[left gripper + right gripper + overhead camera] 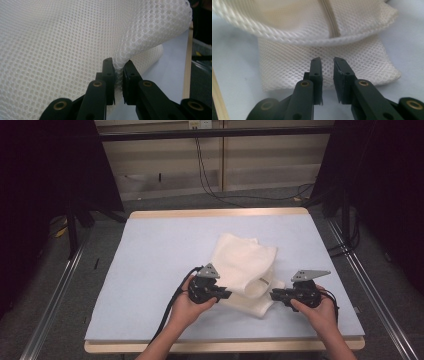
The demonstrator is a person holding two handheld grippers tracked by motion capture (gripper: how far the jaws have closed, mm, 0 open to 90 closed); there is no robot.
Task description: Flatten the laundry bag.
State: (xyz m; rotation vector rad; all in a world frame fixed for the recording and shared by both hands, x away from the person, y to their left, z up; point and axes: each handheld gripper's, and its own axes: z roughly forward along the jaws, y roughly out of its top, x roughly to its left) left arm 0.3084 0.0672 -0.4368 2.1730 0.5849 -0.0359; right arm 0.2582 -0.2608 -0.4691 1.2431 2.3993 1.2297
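Left hand-held gripper [118,65] clamped on mesh bag [243,265] fold; right hand-held gripper [327,61] released just short of bag edge; next, close it there.

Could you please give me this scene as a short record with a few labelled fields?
Item: white mesh garment, partly folded
Surface: pale blue table mat
Left claw: shut on a fold of the mesh at the garment's left edge
Right claw: jaws slightly apart, nothing between them, over the garment's lower layer
Seam: beige strip down the upper layer
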